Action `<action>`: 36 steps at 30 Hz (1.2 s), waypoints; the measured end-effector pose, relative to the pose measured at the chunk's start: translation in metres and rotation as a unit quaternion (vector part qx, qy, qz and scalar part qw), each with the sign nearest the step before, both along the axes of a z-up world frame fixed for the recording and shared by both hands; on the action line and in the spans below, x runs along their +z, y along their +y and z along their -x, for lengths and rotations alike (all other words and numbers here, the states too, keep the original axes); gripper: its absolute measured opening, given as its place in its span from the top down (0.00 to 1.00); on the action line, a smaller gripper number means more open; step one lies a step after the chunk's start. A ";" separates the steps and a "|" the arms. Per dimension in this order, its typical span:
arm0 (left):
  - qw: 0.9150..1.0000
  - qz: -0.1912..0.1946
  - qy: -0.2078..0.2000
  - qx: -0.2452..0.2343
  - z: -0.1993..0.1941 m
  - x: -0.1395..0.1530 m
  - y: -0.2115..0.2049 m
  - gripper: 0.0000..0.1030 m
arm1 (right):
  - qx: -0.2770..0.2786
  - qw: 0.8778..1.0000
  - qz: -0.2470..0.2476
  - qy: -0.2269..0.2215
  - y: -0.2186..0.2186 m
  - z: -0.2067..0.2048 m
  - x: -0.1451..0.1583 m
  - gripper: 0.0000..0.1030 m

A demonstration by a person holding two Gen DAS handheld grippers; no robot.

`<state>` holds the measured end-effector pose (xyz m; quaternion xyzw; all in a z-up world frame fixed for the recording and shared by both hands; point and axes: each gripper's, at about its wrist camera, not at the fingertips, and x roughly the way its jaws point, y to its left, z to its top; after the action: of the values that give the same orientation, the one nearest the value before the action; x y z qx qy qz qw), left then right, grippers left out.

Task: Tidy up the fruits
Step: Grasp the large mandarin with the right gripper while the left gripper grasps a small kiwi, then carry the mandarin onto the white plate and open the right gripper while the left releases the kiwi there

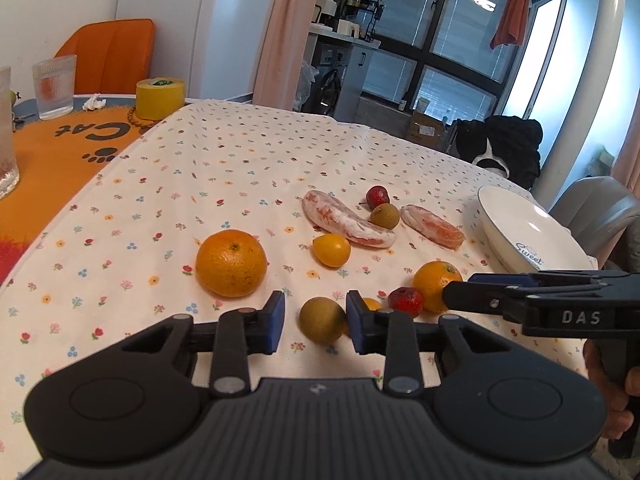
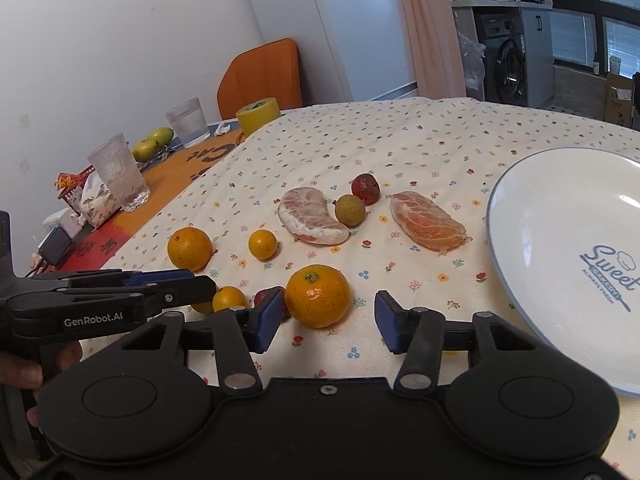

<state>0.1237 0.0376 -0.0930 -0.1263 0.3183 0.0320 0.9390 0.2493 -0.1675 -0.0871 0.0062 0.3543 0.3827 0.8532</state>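
Step in hand, as I judge it: start of the gathering. All fruit lies loose on the flowered cloth of the desk [image 2: 420, 136]; the white plate [image 2: 532, 216] at the right edge is bare.

Left claw [image 1: 316, 316]: jaws apart, holding nothing. A green-brown round fruit [image 1: 322, 319] sits on the cloth between the 2 blue pads, close to the right-hand pad; whether it touches I cannot tell. A small yellow fruit [image 1: 371, 304] is partly hidden behind that pad.

Right claw [image 2: 326, 320]: jaws wide apart, empty. A mandarin [image 2: 318, 295] lies just ahead of the gap, nearer the left-hand pad, which seems to brush it. A red fruit [image 2: 266, 295] peeks out behind that pad.

Farther out: a bigger orange [image 1: 231, 263], a kumquat [image 1: 331, 250], 2 peeled pomelo segments [image 1: 346, 220] [image 1: 434, 227], another green-brown fruit [image 1: 385, 215] touching the longer segment, a second red fruit [image 1: 378, 197] just behind it.

Next move, by my guess: each claw eases forward until its fruit sits square between the pads, then closes gently. Round fruit may roll; the right claw's mandarin has the short run to the plate.
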 end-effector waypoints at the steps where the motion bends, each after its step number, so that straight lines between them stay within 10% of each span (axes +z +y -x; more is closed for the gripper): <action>1: 1.000 0.000 0.000 -0.002 -0.001 0.000 0.000 0.69 | 0.000 1.000 -0.001 0.001 0.001 -0.001 0.000 0.51; 36: 0.998 -0.030 -0.036 -0.029 -0.003 0.030 -0.041 0.77 | -0.051 0.998 -0.028 -0.026 -0.052 0.011 0.015 0.64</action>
<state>0.1264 -0.0031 -0.0633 -0.0900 0.2866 0.0100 0.9538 0.2385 -0.2192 -0.0724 0.0379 0.3207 0.3488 0.8798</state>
